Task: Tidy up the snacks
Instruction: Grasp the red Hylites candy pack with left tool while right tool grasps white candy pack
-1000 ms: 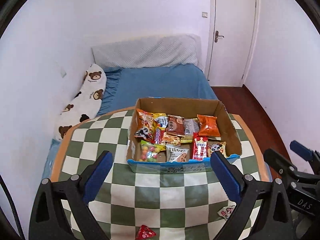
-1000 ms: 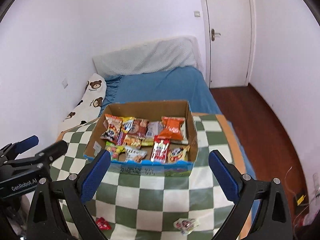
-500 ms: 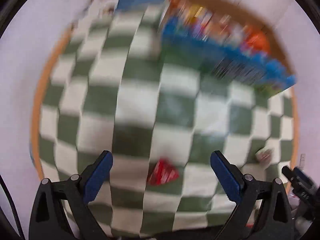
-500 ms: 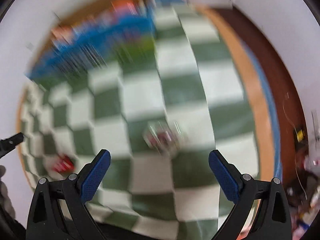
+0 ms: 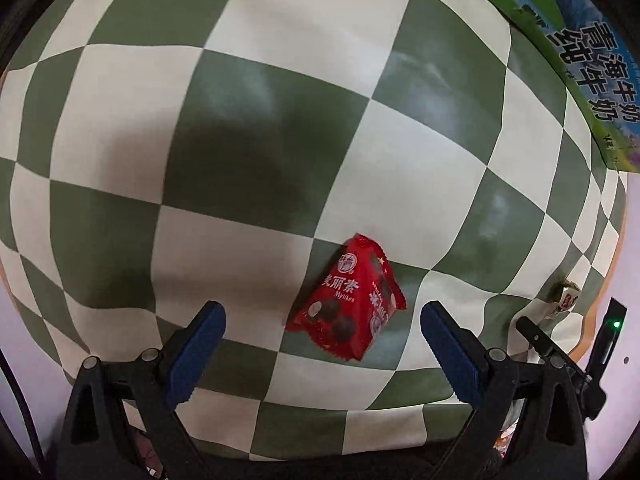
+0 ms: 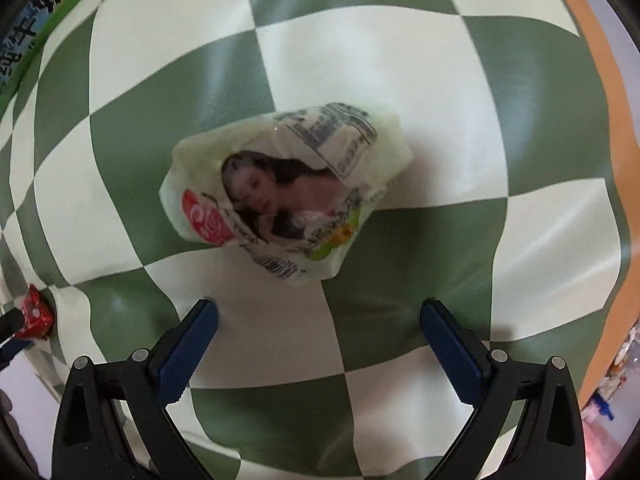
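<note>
Left gripper (image 5: 322,320) — fingers spread wide, holding nothing — hangs over a red Mylikes chocolate packet (image 5: 347,301) lying on the green-and-white checked tablecloth (image 5: 248,152); the packet's long axis runs diagonally, narrow end pointing away. Right gripper (image 6: 319,318) — likewise spread wide and unloaded — faces a crumpled pale snack wrapper (image 6: 288,196), long axis roughly crosswise, lying just ahead of the fingertips. The printed carton (image 5: 592,60) stands at the far right.
</note>
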